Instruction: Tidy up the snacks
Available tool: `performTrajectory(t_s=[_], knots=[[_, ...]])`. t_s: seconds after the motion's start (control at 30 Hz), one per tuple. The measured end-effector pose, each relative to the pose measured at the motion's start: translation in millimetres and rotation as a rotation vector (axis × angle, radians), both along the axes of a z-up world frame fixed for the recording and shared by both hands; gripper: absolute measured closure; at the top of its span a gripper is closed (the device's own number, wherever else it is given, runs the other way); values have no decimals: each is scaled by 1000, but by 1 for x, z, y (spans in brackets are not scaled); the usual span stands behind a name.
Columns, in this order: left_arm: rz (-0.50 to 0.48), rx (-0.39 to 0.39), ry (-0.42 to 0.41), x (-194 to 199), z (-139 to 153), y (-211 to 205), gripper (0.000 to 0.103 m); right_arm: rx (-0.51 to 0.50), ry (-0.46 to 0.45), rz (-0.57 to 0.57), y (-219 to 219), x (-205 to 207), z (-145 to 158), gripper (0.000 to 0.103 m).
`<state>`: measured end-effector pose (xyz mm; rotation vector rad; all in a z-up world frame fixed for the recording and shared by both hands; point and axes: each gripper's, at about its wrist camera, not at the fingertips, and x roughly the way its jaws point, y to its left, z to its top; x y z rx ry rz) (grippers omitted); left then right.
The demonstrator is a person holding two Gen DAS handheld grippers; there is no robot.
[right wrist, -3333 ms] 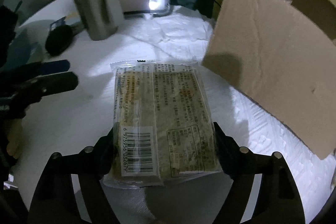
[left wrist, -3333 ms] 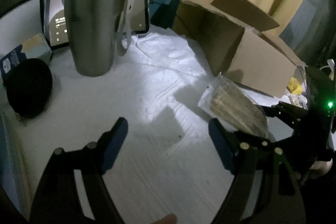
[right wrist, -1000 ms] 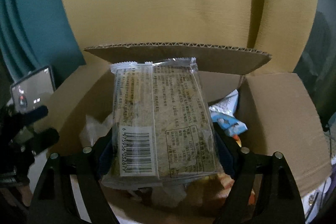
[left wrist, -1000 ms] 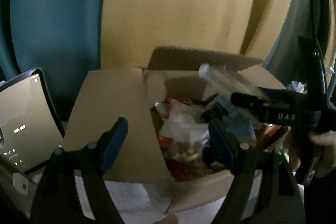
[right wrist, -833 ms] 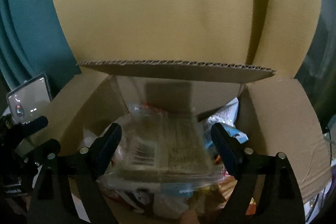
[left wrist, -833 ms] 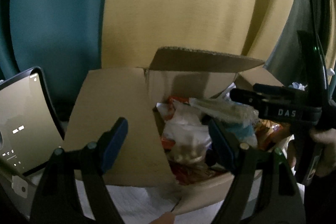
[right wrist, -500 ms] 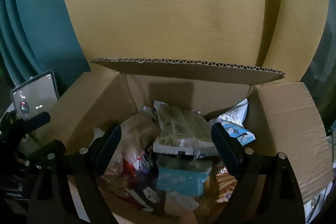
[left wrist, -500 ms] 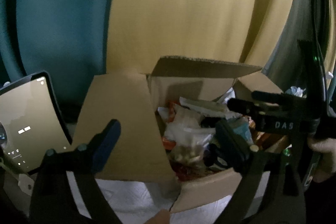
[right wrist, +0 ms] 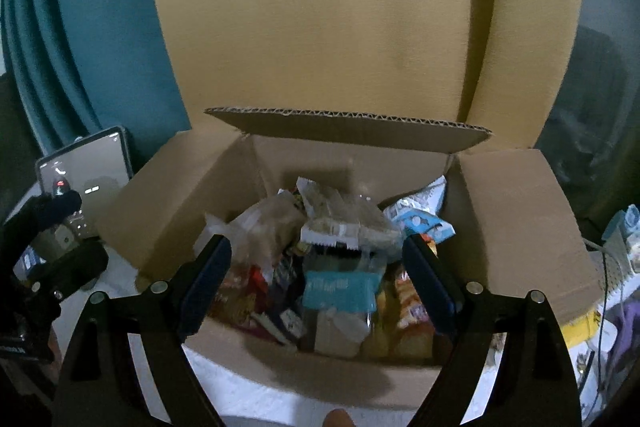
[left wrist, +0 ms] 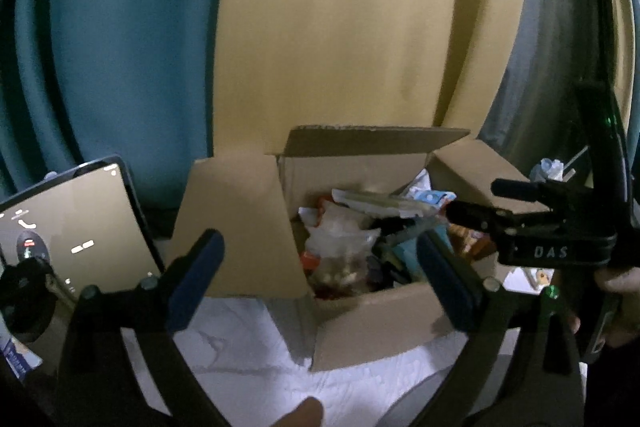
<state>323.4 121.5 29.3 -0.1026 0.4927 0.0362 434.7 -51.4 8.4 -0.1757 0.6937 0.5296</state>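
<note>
Now, left wrist view: left tool [left wrist: 318, 267] has just been opening, jaws wide, nothing between them; cardboard box [left wrist: 376, 323] at 1 o'clock on the white bench [left wrist: 240, 343]; tablet [left wrist: 76, 227] at 9 o'clock.
Right wrist view: right tool [right wrist: 316, 279] spread wide, empty; clear cracker packet [right wrist: 344, 223] lies atop the snacks inside the box, at 12 o'clock.

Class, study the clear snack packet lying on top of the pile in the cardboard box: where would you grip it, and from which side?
Grip the clear snack packet by its serrated near edge, coming from above and the open front of the cardboard box. That flat seal juts out toward the camera on top of the pile, while the flaps block both sides and the back.
</note>
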Motion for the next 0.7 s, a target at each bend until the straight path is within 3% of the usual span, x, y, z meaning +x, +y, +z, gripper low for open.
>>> performTrajectory(t_s=[0.33, 0.7], knots=[[3, 13, -8, -42, 7, -19, 5, 1, -21, 0, -23, -49, 7, 14], [4, -14, 11, -88, -7, -40, 5, -15, -33, -3, -45, -102, 0, 14]])
